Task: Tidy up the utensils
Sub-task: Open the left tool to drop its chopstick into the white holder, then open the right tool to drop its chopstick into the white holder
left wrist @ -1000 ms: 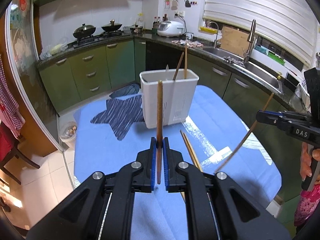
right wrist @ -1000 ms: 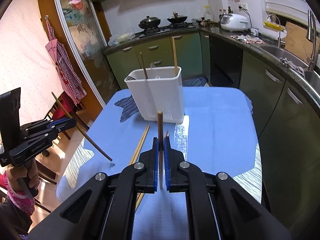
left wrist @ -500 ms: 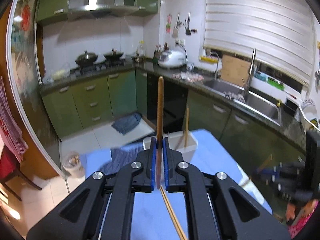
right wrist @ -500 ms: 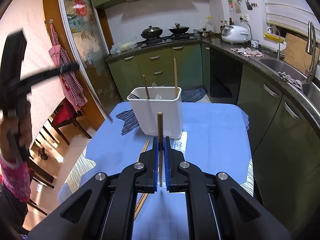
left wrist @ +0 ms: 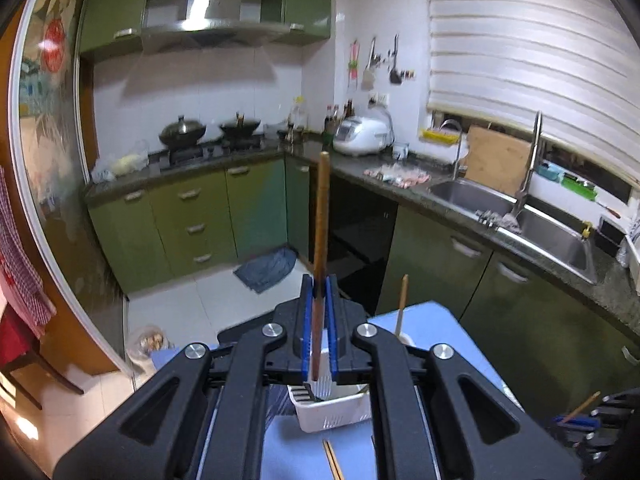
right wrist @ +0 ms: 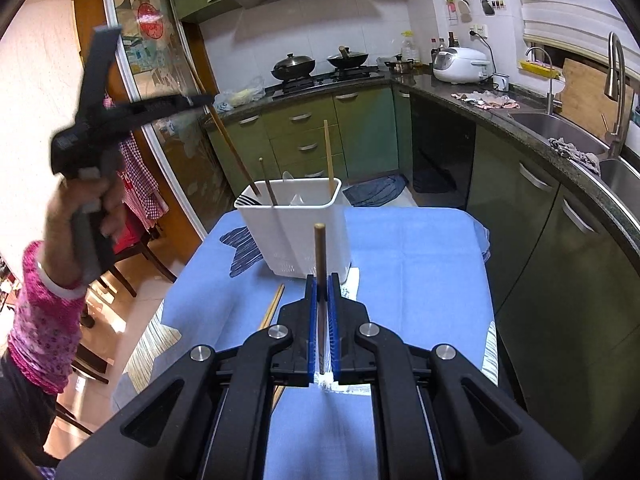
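The left gripper (right wrist: 200,100) is motion-blurred in the right view. The holder (left wrist: 334,410) is mostly hidden behind gripper arms. Loose chopsticks (left wrist: 333,462) run off the bottom edge.

Left wrist view looks down, seemingly from above the white holder (left wrist: 332,412); right wrist view faces it level, near.

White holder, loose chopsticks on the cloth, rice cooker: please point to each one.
white holder (right wrist: 308,236): right wrist view, front wall.
loose chopsticks (right wrist: 273,307): right wrist view, upper shafts.
rice cooker (right wrist: 460,64): right wrist view, white body.
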